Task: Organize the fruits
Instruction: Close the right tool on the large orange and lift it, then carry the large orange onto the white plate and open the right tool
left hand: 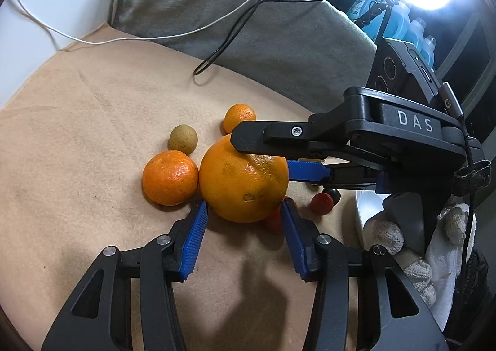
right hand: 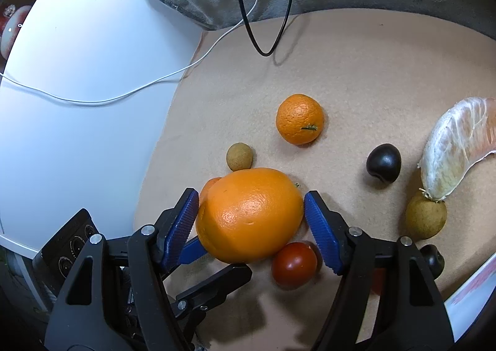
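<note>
A large orange lies on the tan mat. My left gripper is open, its blue pads on either side of the orange's near part. My right gripper comes in from the right and straddles the same orange. In the right wrist view the right gripper is open around the orange, the left pad touching it, the right pad just apart. A mandarin, a small tan fruit and another mandarin lie close by. A red tomato sits under the right pad.
A peeled pomelo segment, a black plum, a greenish-brown fruit and another dark fruit lie to the right. A grey cushion with black and white cables borders the mat. A white bowl stands right.
</note>
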`<state>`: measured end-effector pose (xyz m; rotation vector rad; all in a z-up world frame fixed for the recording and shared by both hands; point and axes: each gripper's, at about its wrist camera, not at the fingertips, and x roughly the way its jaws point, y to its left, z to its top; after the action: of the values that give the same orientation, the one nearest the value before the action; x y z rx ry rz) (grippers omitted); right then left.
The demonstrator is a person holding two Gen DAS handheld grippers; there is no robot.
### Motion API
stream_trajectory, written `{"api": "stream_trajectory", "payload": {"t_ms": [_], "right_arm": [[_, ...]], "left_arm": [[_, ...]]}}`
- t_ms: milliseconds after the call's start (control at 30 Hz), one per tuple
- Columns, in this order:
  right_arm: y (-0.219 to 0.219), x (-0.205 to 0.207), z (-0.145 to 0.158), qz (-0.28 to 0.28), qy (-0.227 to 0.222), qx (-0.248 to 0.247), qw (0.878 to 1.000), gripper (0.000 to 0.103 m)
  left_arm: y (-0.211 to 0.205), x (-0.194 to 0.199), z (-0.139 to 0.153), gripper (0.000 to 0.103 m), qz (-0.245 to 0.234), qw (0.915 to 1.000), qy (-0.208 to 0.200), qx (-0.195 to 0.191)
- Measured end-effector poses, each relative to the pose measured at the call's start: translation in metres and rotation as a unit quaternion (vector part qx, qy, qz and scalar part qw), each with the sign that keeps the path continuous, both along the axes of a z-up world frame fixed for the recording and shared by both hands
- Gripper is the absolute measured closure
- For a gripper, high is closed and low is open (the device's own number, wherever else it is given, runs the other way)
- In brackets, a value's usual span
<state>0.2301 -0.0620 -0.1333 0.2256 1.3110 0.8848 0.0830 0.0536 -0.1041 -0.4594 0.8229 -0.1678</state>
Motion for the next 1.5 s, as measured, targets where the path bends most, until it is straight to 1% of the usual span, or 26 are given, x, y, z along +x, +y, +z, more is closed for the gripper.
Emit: {"api": "stream_trajectory", "payload": {"t_ms": [500,733,1100,1500], "right_arm": [[-0.022,-0.014,0.017,-0.004,-0.015,0.001,1.0,0.03],[-0.04,-0.025,0.033,-0.012,-0.032,0.002,0.999,0.03],[-0.089,-0.048,0.05,-0.048,-0.048,0.006,0.998,0.03],[-0.149,-0.064,0.062,-0.091,-0.054,0.004,0.994,0.03]], "left_arm": [[-0.021,-0.009,0.014,0.056,-0.009,0.9997,-0.016,0.016],[-0.037,-0.016,0.027,0.055,-0.023,0.999,-0.031,0.023],[-0.076,-0.016,0.037,0.056,-0.066,0.9962,-0.045,0.034],[-0.121,-0.012,0.042,0.055,-0.123,0.9903,-0.052,0.04]]}}
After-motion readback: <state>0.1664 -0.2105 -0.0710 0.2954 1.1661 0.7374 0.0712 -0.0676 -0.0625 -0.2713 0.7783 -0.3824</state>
